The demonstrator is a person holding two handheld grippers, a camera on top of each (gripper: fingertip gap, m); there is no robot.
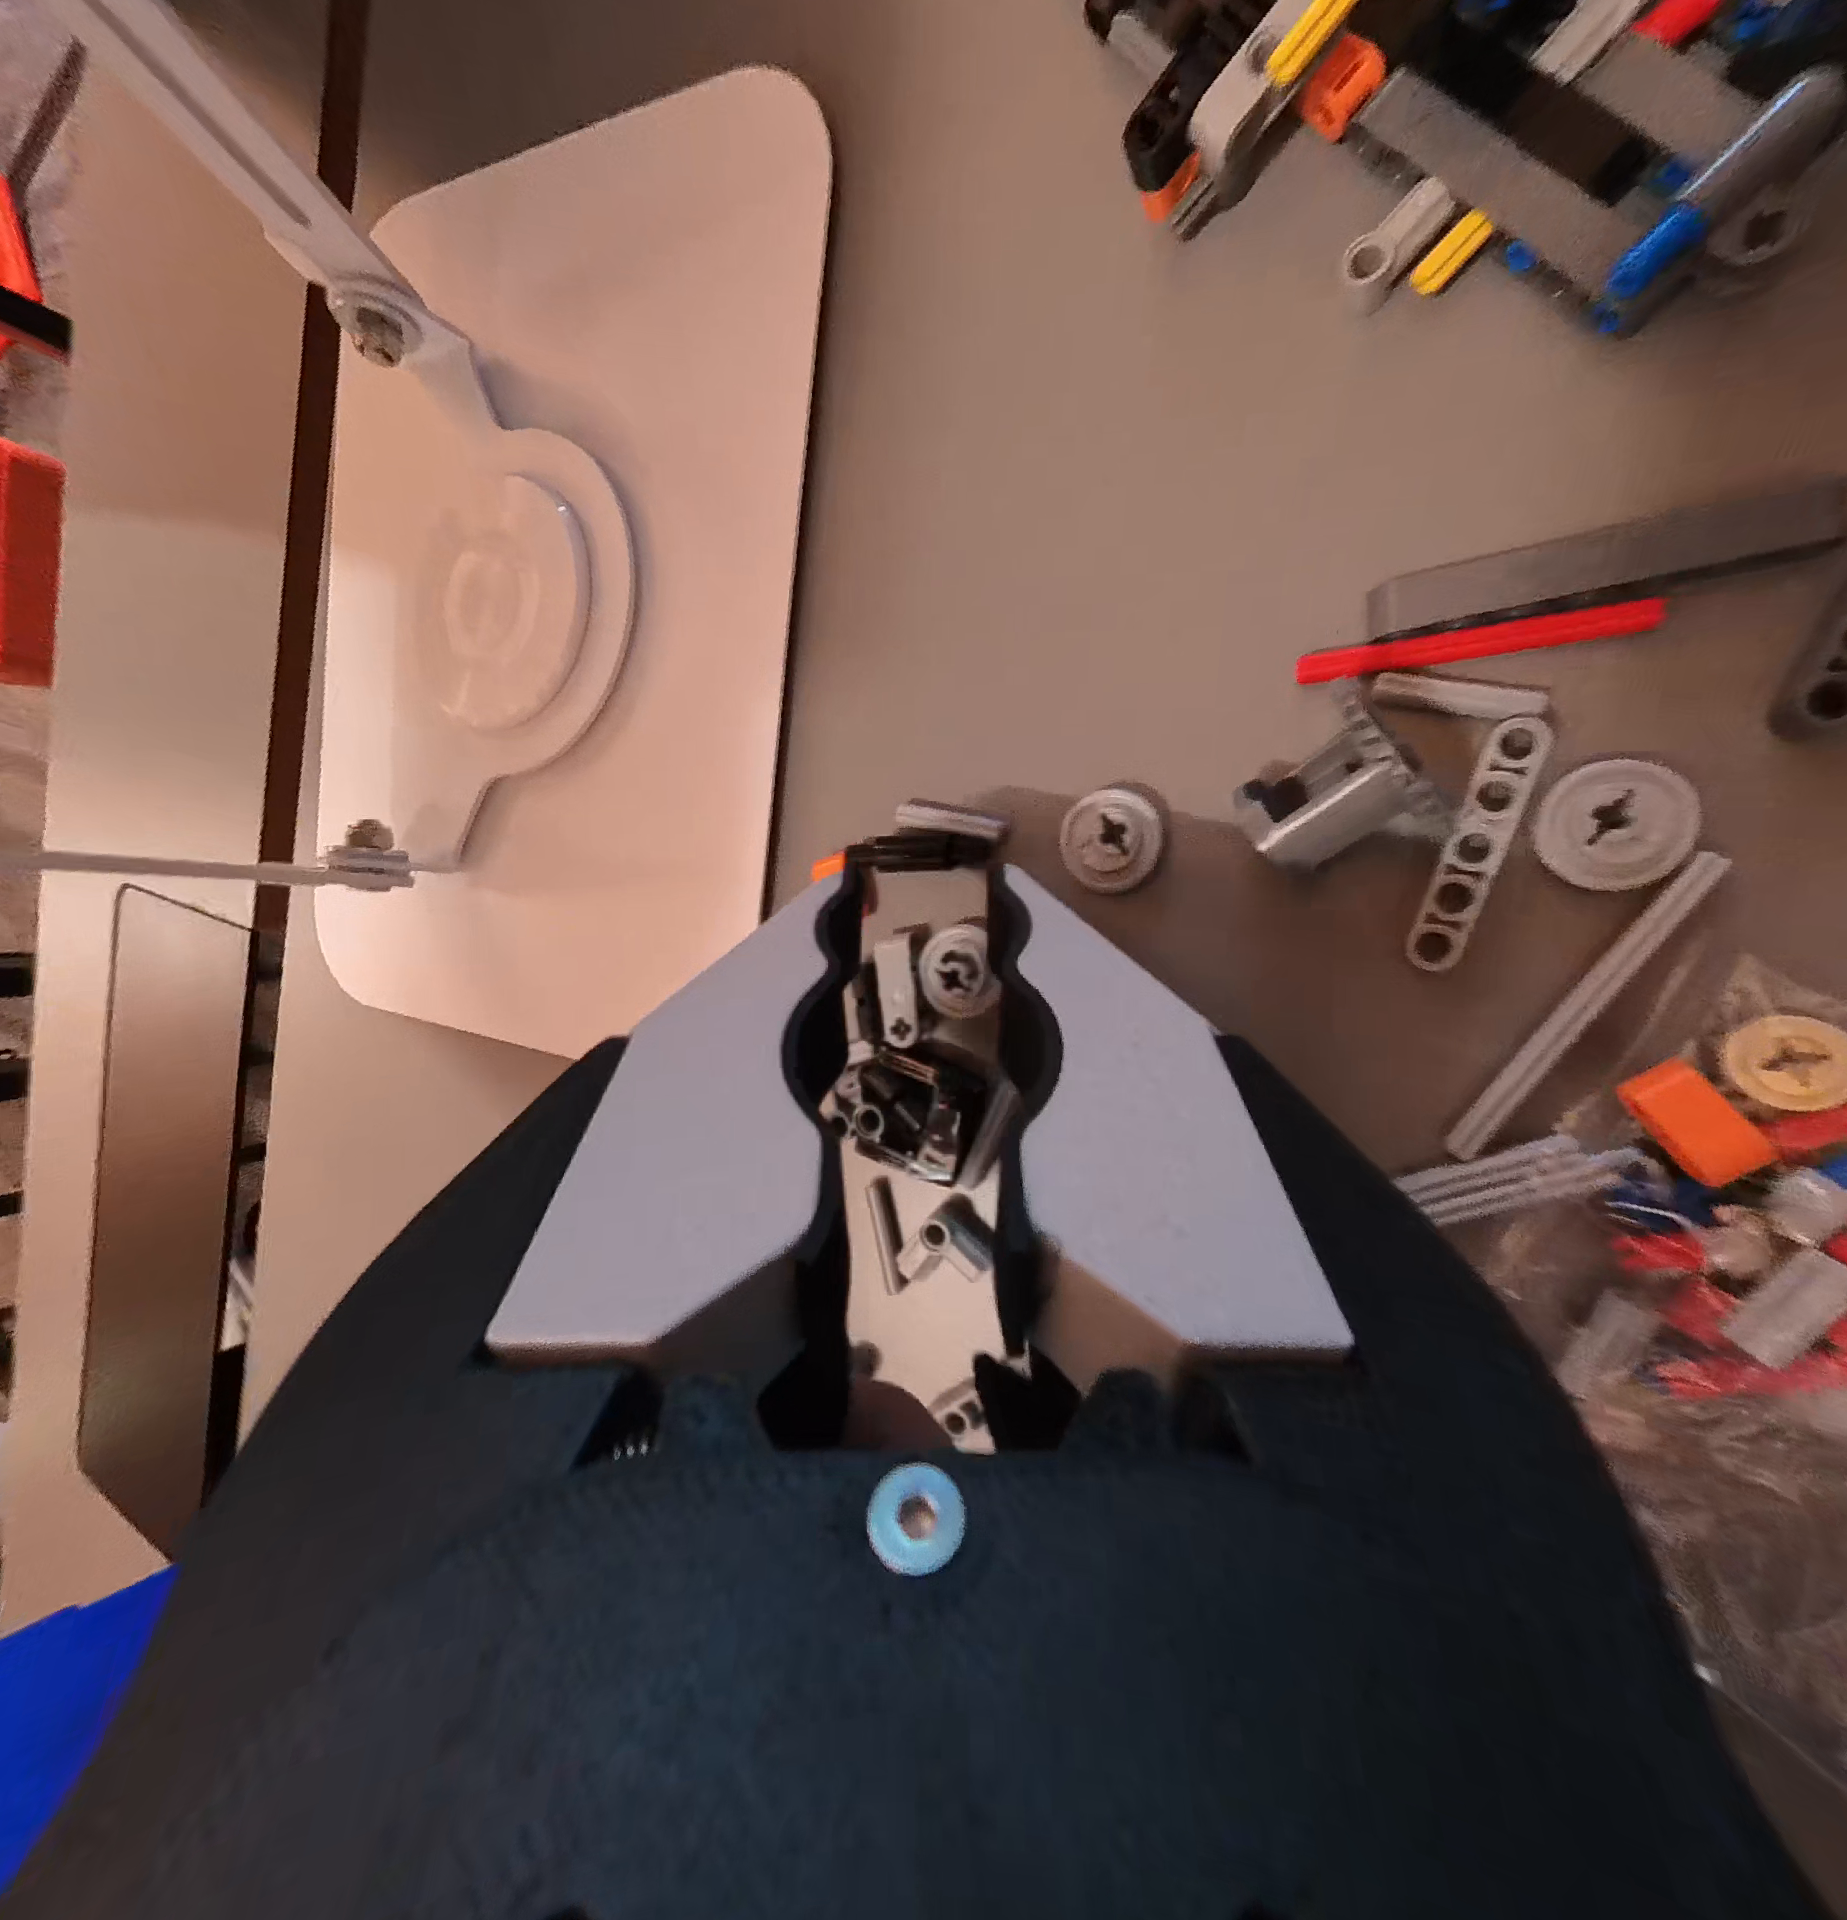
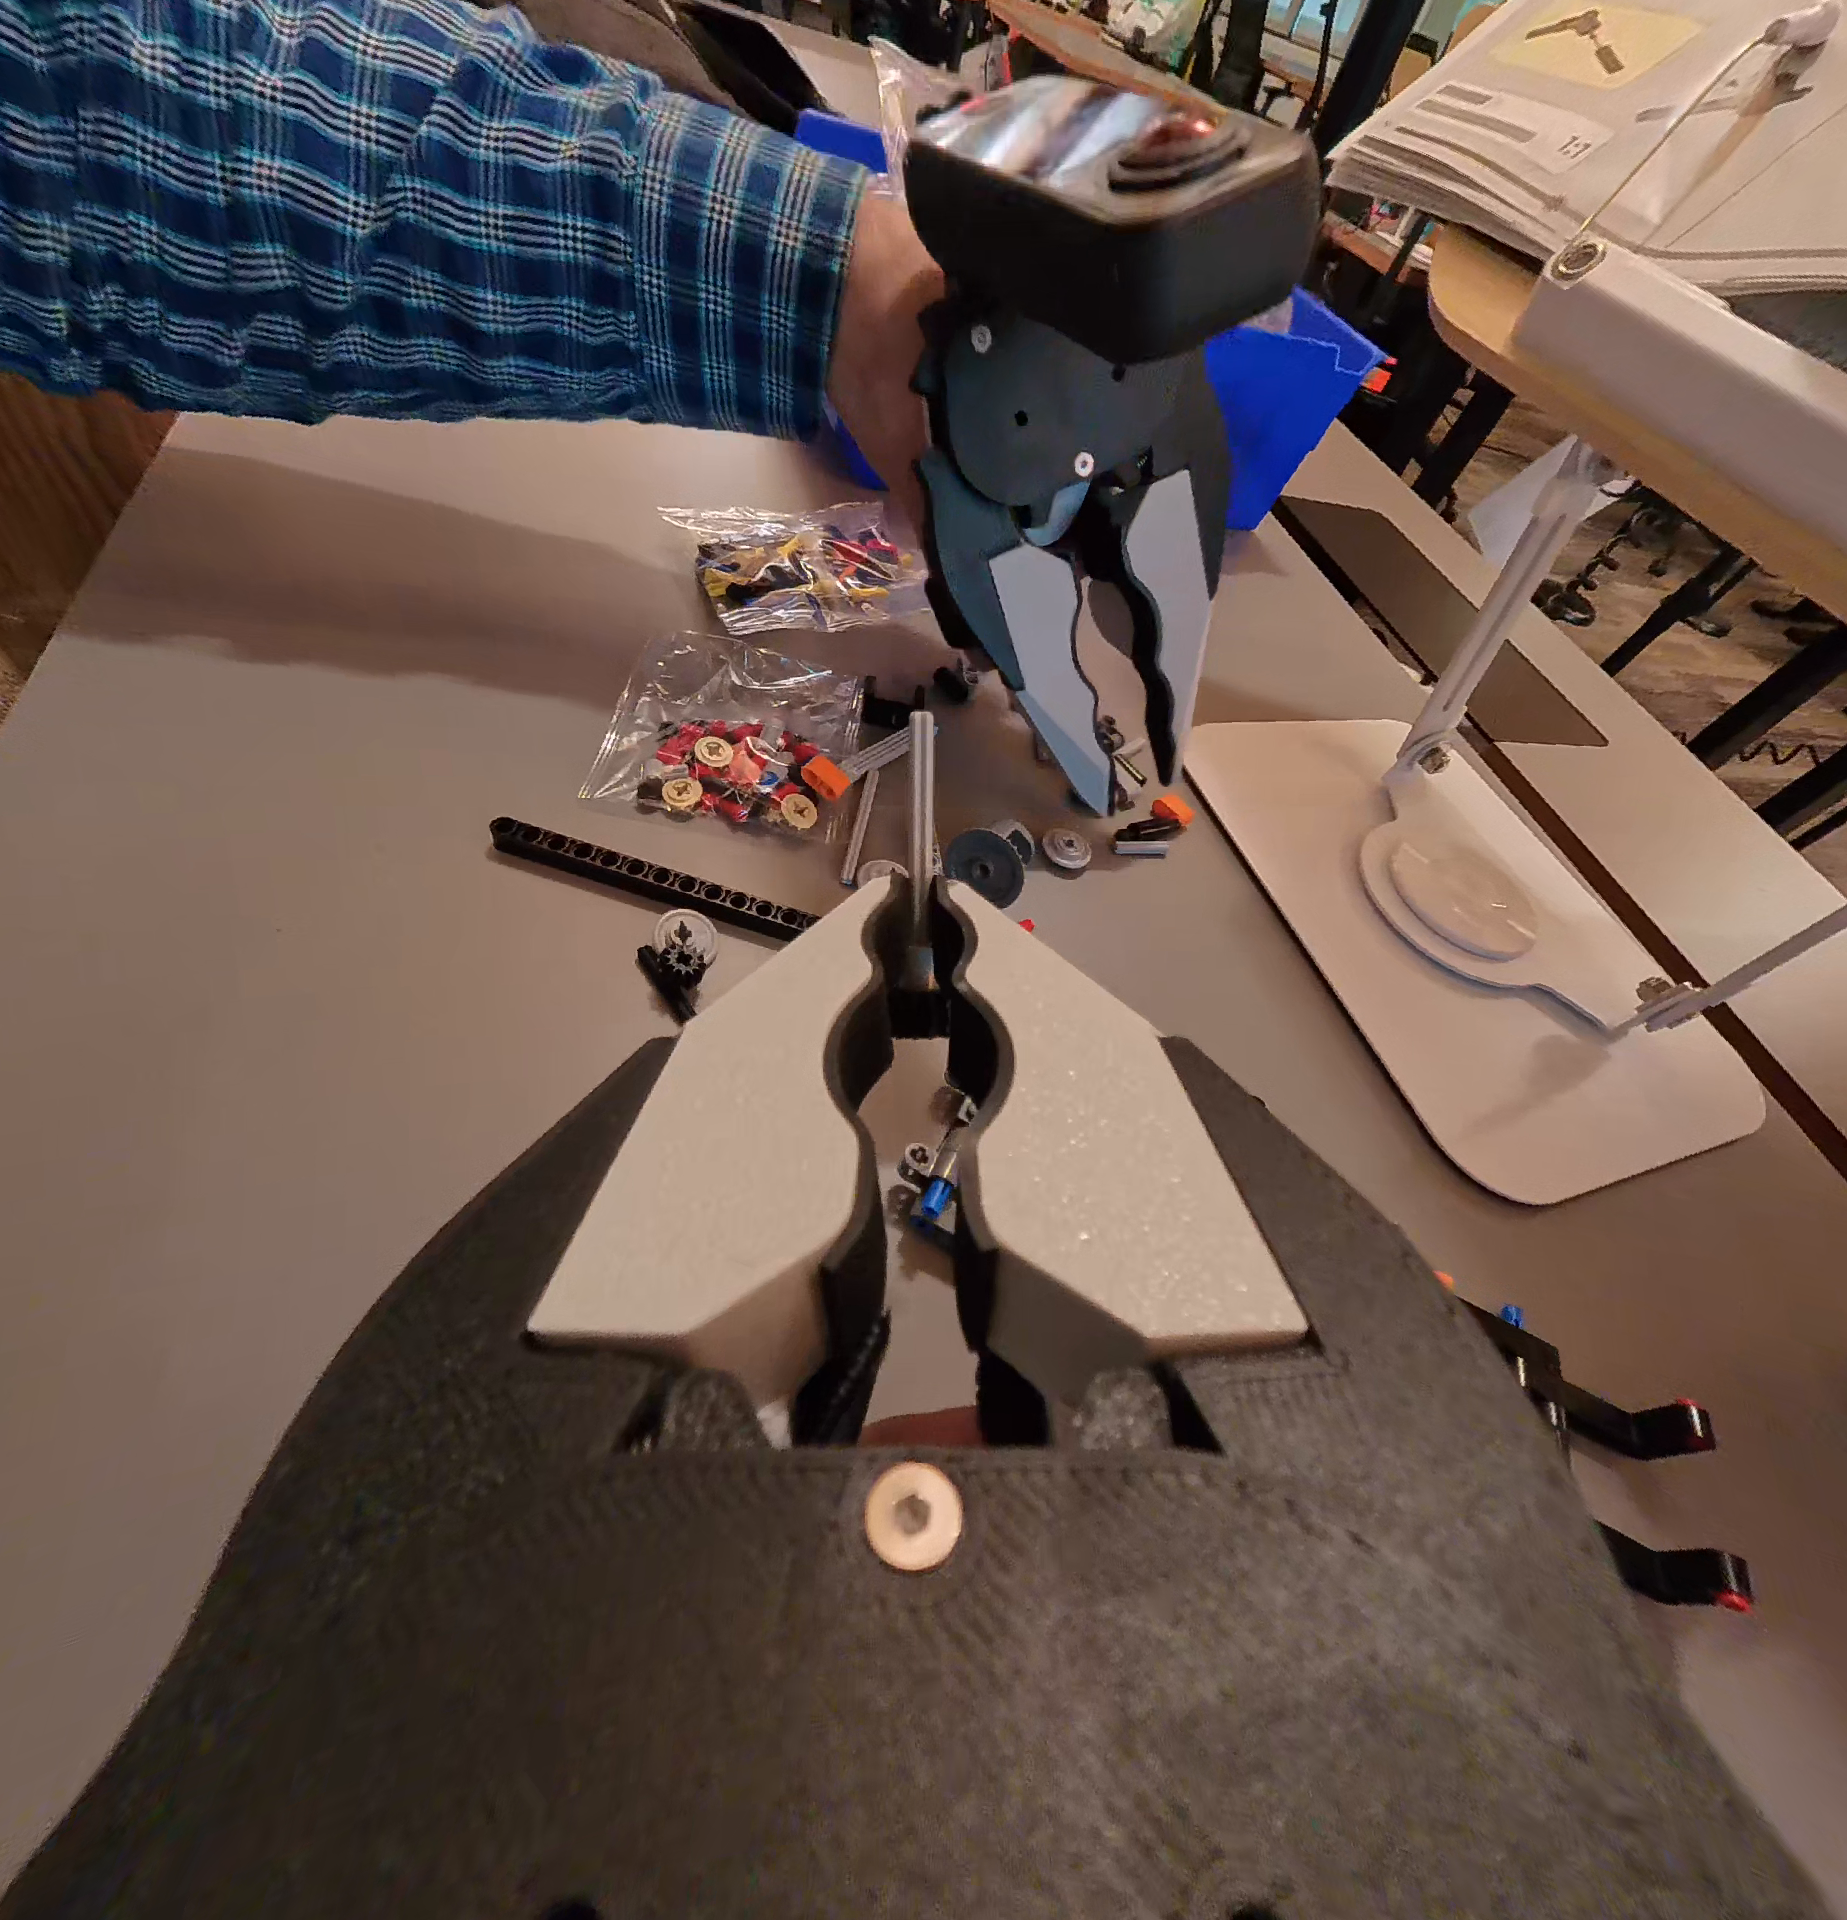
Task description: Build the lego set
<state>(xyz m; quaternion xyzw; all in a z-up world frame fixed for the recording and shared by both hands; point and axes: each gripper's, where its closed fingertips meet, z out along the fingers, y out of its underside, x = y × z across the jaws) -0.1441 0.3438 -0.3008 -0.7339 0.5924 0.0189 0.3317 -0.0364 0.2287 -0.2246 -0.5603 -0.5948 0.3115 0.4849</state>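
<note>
We hold a grey axle (image 2: 921,821) in the right gripper (image 2: 917,904), left gripper (image 2: 1132,779) jaws narrowly apart over loose pieces (image 1: 914,1101), table (image 2: 327,935).

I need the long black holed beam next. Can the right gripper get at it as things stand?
Probably not yet: the right gripper is shut on a grey axle. The long black holed beam itself lies uncovered on the grey table.

On the grey table: two clear plastic bags of small mixed-colour pieces (image 2: 732,743) (image 2: 805,566), one long black perforated beam (image 2: 654,873), one white flat-based stand (image 2: 1470,935), two black-and-grey two-finger grippers (image 2: 1121,774) (image 2: 919,904).
</note>
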